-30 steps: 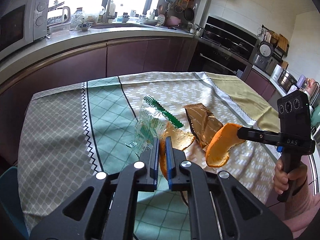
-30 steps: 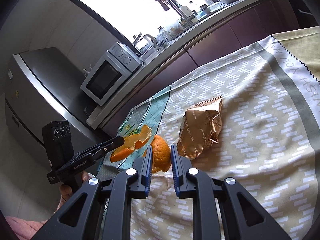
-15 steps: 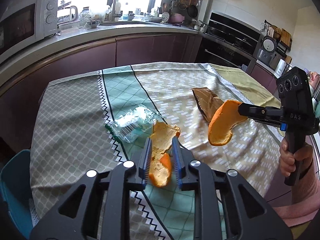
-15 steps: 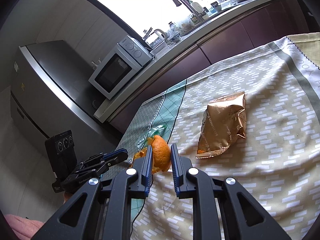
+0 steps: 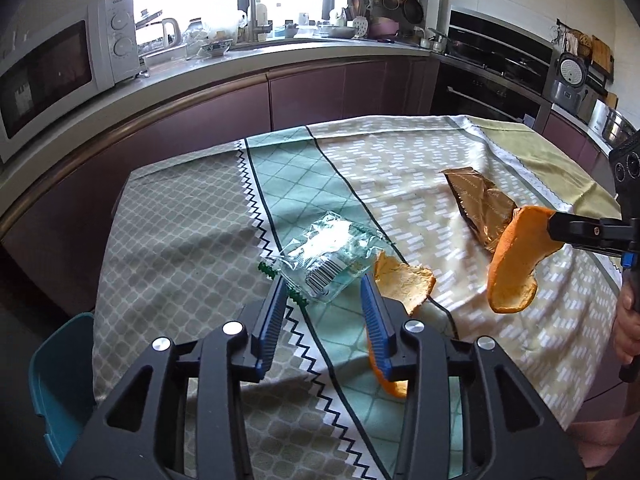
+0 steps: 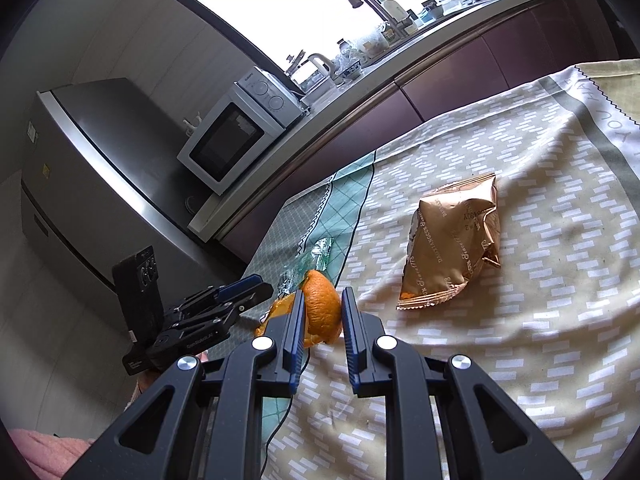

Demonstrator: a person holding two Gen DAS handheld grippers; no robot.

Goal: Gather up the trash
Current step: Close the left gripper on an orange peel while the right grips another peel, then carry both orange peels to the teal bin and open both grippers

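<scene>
Clinging beside opening left gripper [image 5: 326, 304]: orange peel [image 5: 404, 286].

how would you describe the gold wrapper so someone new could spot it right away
On the patterned tablecloth, look to the beige part with white dashes. The gold wrapper lies flat there, alone. Unlike the clear wrapper on the green stripe, it is shiny, opaque copper-gold foil.
</scene>
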